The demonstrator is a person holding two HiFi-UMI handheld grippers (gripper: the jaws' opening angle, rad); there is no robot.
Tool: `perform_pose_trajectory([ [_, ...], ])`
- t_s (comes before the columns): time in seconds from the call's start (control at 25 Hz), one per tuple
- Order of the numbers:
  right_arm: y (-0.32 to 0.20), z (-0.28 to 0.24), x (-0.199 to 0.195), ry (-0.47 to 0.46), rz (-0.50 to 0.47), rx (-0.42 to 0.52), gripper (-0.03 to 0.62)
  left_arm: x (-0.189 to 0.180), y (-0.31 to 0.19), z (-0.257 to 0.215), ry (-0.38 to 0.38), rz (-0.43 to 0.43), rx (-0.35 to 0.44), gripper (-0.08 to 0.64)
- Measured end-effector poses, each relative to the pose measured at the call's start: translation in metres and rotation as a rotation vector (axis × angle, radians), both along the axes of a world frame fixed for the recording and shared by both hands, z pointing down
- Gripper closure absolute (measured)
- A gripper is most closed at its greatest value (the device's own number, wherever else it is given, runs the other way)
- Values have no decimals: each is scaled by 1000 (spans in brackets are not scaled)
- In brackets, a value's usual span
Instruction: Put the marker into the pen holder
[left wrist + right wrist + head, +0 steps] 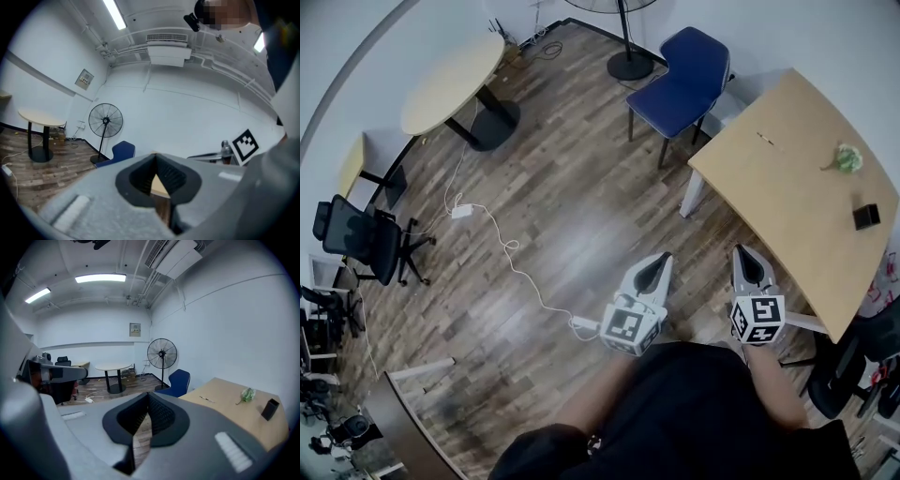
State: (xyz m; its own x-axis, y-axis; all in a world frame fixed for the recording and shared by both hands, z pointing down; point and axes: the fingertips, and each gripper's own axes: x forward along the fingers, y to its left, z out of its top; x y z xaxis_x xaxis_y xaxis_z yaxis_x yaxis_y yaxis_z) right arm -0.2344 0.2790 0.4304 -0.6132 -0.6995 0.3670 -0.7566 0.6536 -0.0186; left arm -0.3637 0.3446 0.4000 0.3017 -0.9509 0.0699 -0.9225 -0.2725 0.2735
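Fingers of the left gripper (pixel 659 262) are sitting pressed together with nothing between them, as the left gripper view is showing. Those of the right gripper (pixel 748 255) are likewise sitting clenched and empty. The 2 grippers are hanging side by side in front of the person, over the wooden floor (pixel 562 234) and short of the table (pixel 787 202), touching nothing.

The marker (pixel 764 138) is lying flat on the tabletop, toward the end nearest the blue chair (pixel 684 80), with neither gripper near it. The pen holder (pixel 865 217), a small black box, is standing toward the other end of the same table, well apart from the marker. A green object (pixel 846 158) is resting between the 2, nearer the holder; what it is cannot be told.

Progress, as judged: 0 steps are showing as done. The marker is not lying in the holder, and neither gripper is sitting over the table. Everything is remaining:
- closing on the table
- opening 1 gripper
- grasping the marker along its thin body
- carrying it past the green object
- dropping it into the holder

The right gripper is standing nearer the table edge and is looking the likelier one for the pick.
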Motion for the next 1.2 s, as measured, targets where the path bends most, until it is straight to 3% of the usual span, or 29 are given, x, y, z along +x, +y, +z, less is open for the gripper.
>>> perform_pose_trajectory([
  [0.24, -23, -8, -31, -14, 29, 17, 591, -44, -18, 3, 9, 16, -5, 558],
  [0.52, -39, -2, -40, 0, 50, 7, 591, -78, -33, 9, 25, -51, -42, 558],
  [0.92, -69, 5, -58, -35, 9, 6, 590, -92, -63, 19, 14, -73, -63, 558],
  [1.2, -144, 25, -39, -17, 37, 18, 589, -83, -139, 30, -24, -58, -54, 558],
])
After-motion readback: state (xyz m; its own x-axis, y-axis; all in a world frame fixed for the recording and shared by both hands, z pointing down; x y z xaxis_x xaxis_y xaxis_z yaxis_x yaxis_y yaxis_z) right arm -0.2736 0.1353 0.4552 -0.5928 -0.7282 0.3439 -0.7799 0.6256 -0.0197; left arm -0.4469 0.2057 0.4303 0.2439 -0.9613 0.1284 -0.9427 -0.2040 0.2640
